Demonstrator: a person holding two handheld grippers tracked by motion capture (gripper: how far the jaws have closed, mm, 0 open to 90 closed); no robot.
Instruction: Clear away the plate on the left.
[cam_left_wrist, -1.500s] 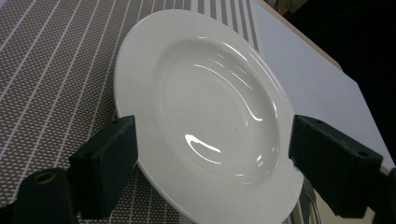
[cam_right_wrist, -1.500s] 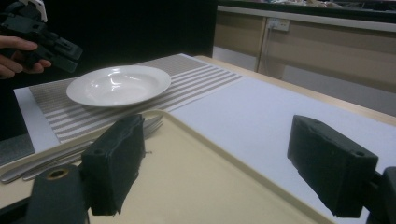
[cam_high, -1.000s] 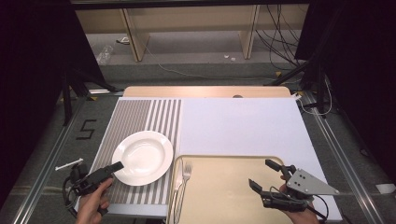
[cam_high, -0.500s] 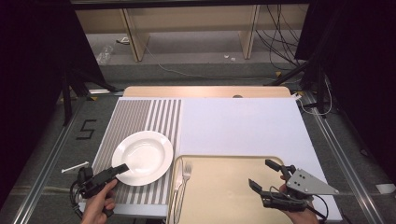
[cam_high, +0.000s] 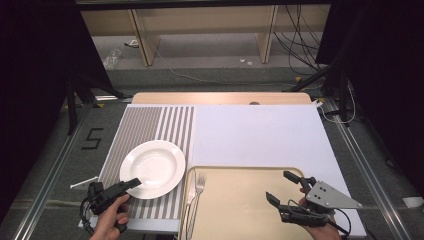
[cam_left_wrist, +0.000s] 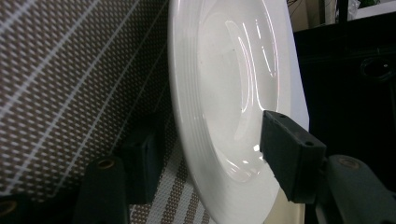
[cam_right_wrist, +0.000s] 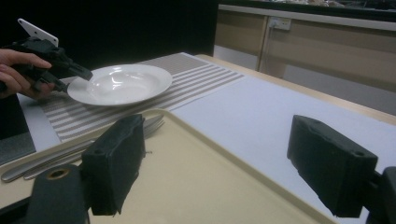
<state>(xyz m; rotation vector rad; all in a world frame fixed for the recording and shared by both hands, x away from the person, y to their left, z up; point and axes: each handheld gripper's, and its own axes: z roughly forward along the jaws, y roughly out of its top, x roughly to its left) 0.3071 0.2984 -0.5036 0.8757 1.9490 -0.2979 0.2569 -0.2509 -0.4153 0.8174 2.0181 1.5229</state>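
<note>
— Where's the top camera?
— Overhead, on the person's side, looking forward and down across the whole table (cam_high: 260, 135).
— And the other two?
— The left gripper view sits rolled sideways, right up against the plate (cam_left_wrist: 224, 93). The right gripper view looks low across the tray (cam_right_wrist: 196, 177) at that same plate.

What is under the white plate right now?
The white plate rests on the striped placemat. The left gripper straddles its near rim, one jaw over the rim, the other below against the mat. What lies beneath the plate's middle is covered.
</note>
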